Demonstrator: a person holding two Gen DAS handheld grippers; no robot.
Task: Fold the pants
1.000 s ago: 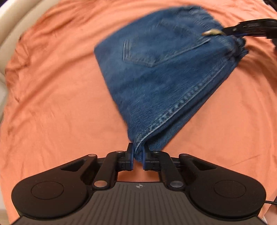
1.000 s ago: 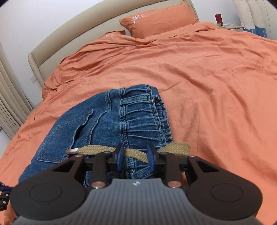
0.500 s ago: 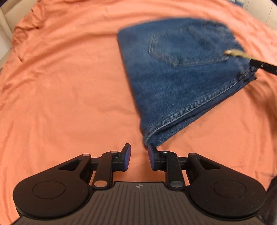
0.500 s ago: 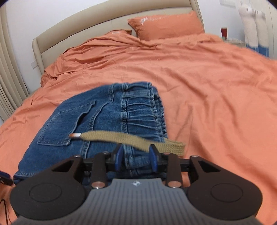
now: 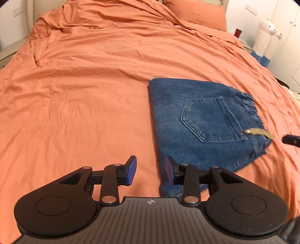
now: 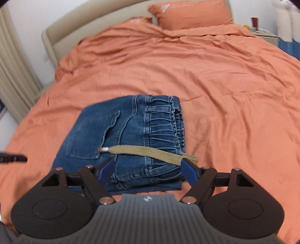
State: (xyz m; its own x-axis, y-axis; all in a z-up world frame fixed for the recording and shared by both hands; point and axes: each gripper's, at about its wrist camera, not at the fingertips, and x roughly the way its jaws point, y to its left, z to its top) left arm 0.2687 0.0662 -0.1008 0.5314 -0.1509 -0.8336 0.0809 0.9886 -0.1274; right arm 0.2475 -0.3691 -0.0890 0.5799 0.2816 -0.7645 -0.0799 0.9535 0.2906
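The blue denim pants (image 5: 202, 120) lie folded in a compact stack on the orange bed, back pocket up; in the right wrist view (image 6: 131, 135) the elastic waistband is on the right side. A khaki drawstring (image 6: 150, 153) lies across the top. My left gripper (image 5: 150, 171) is open and empty, just off the near left corner of the stack. My right gripper (image 6: 149, 169) is open wide and empty, its jaws straddling the waistband end without holding it.
The orange duvet (image 5: 84, 93) covers the whole bed. Orange pillows (image 6: 189, 14) and a beige headboard (image 6: 61, 32) are at the far end. A nightstand (image 6: 266, 35) with a red cup and white llama toys (image 5: 266, 37) stand at the right.
Both grippers let go of the pants, opened and drew back. The folded pants now rest flat on the bed.
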